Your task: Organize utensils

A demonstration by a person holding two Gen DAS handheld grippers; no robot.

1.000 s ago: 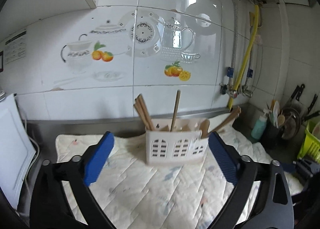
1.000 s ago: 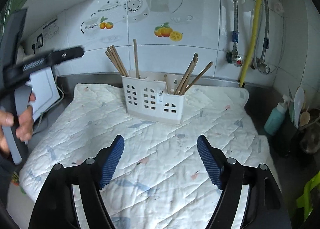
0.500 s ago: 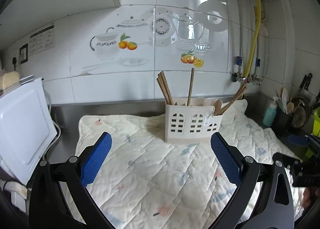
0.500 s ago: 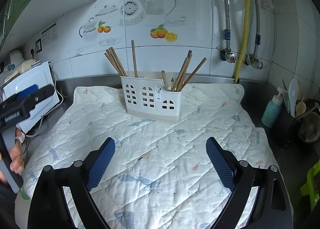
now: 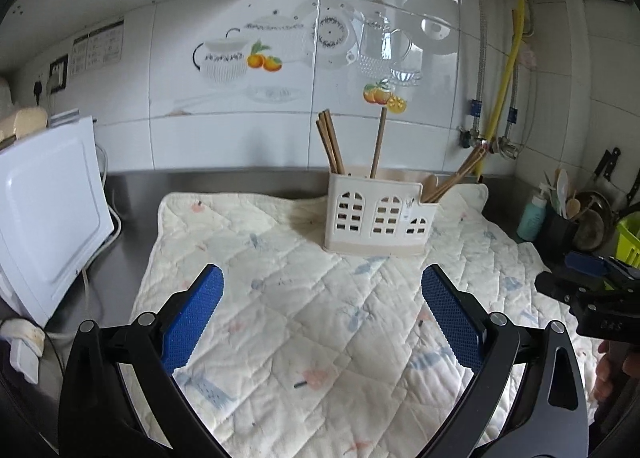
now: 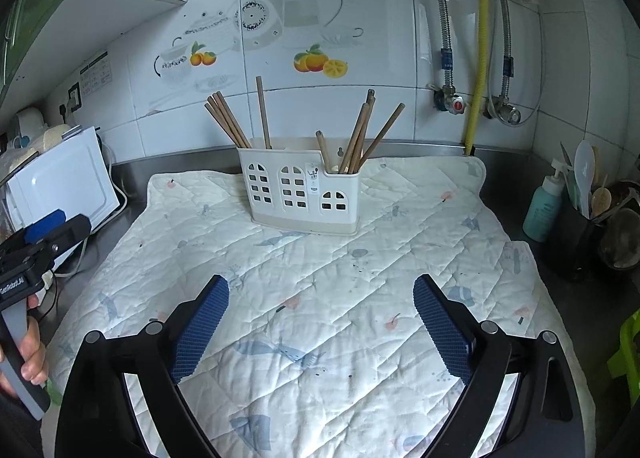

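Note:
A white plastic utensil holder (image 5: 378, 218) (image 6: 302, 194) stands on a quilted mat (image 5: 304, 322) (image 6: 320, 298) near the back wall. Wooden chopsticks (image 6: 228, 120) lean in its left compartment, one upright stick (image 6: 263, 114) stands beside them, and several more (image 6: 368, 130) lean in the right compartment. My left gripper (image 5: 322, 294) is open and empty, above the mat well in front of the holder. My right gripper (image 6: 320, 306) is open and empty, also back from the holder. Each gripper shows at the other view's edge.
A white appliance (image 5: 44, 218) (image 6: 60, 186) stands at the mat's left. At the right are a teal bottle (image 6: 544, 206), a dark cup of spoons (image 6: 576, 234), and a green rack (image 5: 630, 238). Pipes and a yellow hose (image 6: 478, 58) run down the tiled wall.
Both grippers have pulled back from the holder, which now looks smaller and farther. The left view has swung to show more of the mat and the appliance. Both stay open.

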